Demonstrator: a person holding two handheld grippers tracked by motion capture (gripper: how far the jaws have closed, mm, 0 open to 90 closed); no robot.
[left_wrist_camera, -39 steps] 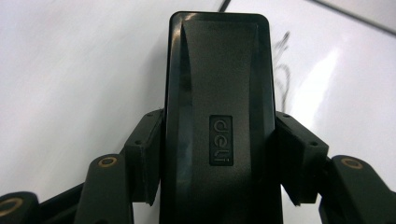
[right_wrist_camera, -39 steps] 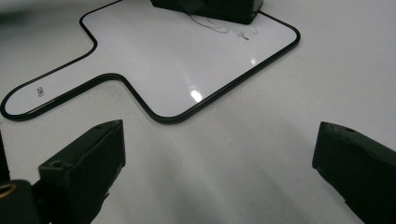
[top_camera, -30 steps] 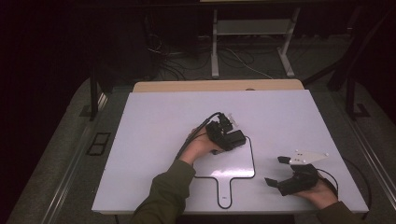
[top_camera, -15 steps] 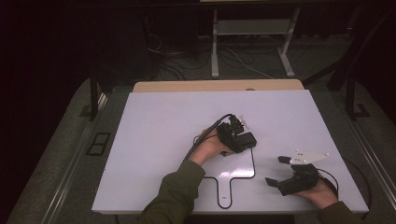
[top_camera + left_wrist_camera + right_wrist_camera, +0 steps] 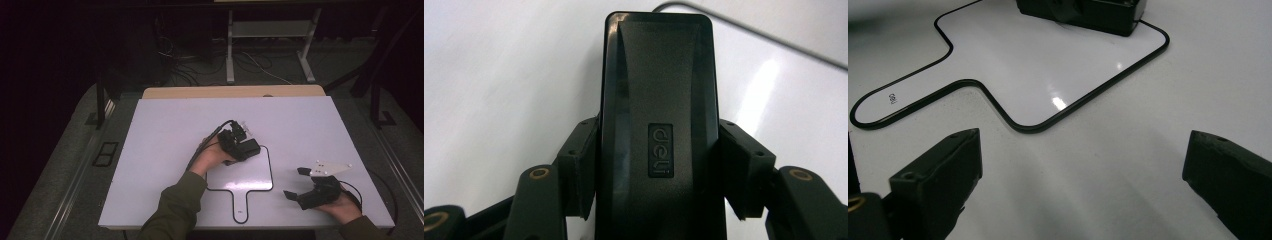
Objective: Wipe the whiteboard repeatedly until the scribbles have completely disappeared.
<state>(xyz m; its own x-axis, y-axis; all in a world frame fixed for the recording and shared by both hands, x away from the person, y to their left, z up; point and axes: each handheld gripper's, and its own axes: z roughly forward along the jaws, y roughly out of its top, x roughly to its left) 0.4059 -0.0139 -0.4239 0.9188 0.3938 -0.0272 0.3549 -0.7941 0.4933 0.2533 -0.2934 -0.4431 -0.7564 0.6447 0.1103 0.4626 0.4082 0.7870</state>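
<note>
Nearest the person, at about five o'clock on the white table (image 5: 150,150), the right tongs (image 5: 296,183) rest low in the right hand (image 5: 345,207) with their black jaws standing wide apart and nothing between them; the right gripper view looks out through that gap across bare table. Judging by that pose, this hand is parked out of the way and kept ready, while the other does the work. Ahead of those jaws, toward ten o'clock from them and well apart, lies the flat white paddle-shaped board with a thin black rim (image 5: 1013,65); its short handle points back toward the person at six o'clock. Farther off, at the far left corner of that board, the left tongs (image 5: 248,148) are clamped on a black rectangular plastic block with a small embossed label (image 5: 658,125), most likely a whiteboard eraser. In the left gripper view the two pads press its long sides, with the block running straight out between them at twelve o'clock and reaching well past their tips. Holding it across the narrow width probably leaves the flat face free to meet the board. From the high view the block (image 5: 245,148) sits over the board's edge; whether it touches the surface cannot be told.
</note>
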